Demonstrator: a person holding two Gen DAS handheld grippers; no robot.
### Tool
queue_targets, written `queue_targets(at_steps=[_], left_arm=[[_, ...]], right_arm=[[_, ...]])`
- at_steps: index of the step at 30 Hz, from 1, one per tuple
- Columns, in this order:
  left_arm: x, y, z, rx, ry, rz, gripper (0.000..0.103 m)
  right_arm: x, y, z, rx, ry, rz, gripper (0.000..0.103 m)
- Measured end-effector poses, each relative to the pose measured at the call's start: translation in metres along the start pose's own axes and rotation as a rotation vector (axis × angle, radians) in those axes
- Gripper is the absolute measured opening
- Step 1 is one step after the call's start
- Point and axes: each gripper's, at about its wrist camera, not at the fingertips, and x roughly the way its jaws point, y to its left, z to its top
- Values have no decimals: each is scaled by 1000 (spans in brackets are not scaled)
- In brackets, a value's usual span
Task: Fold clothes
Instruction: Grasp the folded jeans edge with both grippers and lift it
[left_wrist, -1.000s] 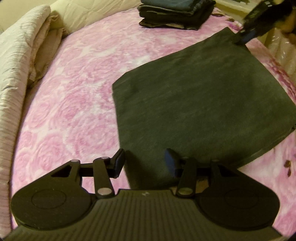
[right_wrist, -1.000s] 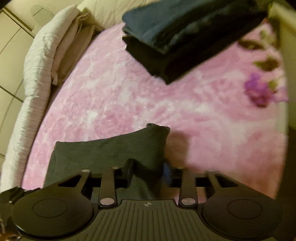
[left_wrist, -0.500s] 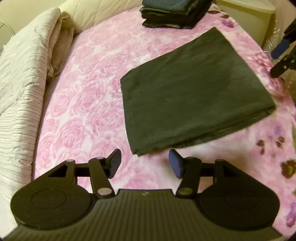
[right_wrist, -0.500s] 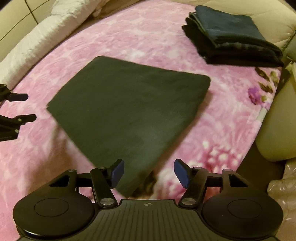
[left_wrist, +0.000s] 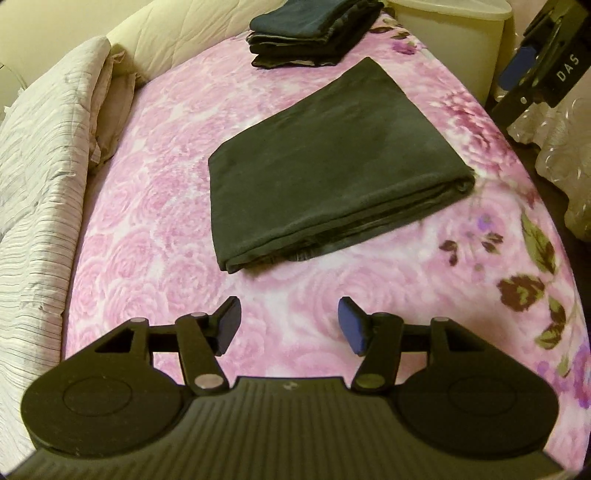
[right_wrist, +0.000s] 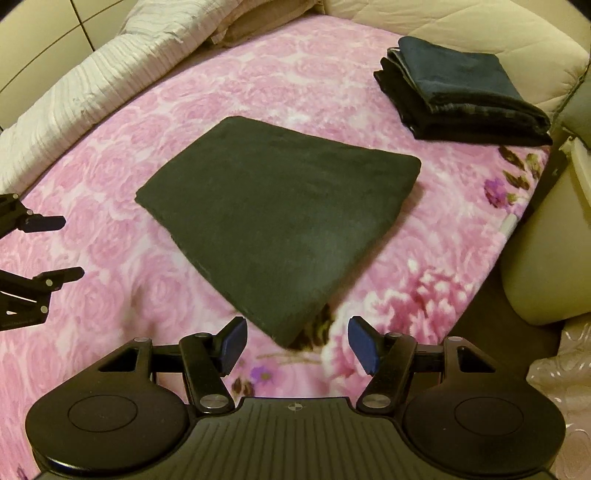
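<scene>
The dark folded cloth (left_wrist: 328, 166) is soft and flat, a neat four-sided shape with stacked layers showing along its near edge. It lies on the bed (left_wrist: 155, 206), which has a fuzzy pink blanket with rose shapes. The cloth is just ahead of the left gripper (left_wrist: 288, 325) fingers and not touching them. Those fingers have been opening and stand apart with only pink blanket between them.

The right gripper (right_wrist: 295, 343) fingers have also been opening and stand apart, with nothing in them (one corner of the cloth (right_wrist: 280, 221) points at the gap). There is bare pink bed all round the cloth, most of it to the left of the fingers.

Far past the cloth sits a pile of folded dark clothes (right_wrist: 461, 92). The left view shows a pale bin (left_wrist: 450, 40) past the bed's far corner, and the ribbed white quilt (left_wrist: 40, 177) along the left edge. The right view shows the left gripper's thin black fingers (right_wrist: 44, 221) from the side, out at the left
</scene>
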Motion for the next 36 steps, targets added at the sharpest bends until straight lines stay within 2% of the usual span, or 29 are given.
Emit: queue_targets(at_steps=[6,8,9,12,16,21,23,24,25,27,28,32,34,36], left_arm=[[6,-6,-5,71,-15,22,58],[10,-8,-6,107,-23,36,60],[14,-9,-8,135,-32,46,62],[33,-14,-11,225,-60,76,66],[66,-22,-16,357,-93,109,69],[104,-25,-15,448,-141,126,73],[115,-26,-13,475,-163,132,78],[120,-27,-13,495,-172,132,82],[125,-29,-14,520,-180,134,85],[135,-35,-15,585,-196,151,86],[139,-37,-14,610,-206,160,86],[156,-46,-5,701,-245,228,86],[168,-50,0,761,-254,275,85],[178,-50,5,801,-249,298,79]], right_arm=[[3,2,-9,-12,7,-1,64],[7,7,-11,-59,-10,-12,64],[9,12,-13,-114,-29,-28,65],[27,38,-29,-386,-89,-100,65],[71,69,-56,-703,-132,-157,65],[124,84,-66,-928,-175,-228,65],[146,87,-68,-1004,-145,-260,65],[152,87,-68,-1032,-157,-269,65],[156,86,-69,-1056,-176,-275,64],[154,76,-56,-1005,-186,-243,41],[149,70,-46,-956,-184,-210,37],[124,55,-21,-899,-175,-124,30],[109,50,-10,-886,-183,-111,28],[99,47,-2,-874,-191,-117,28]])
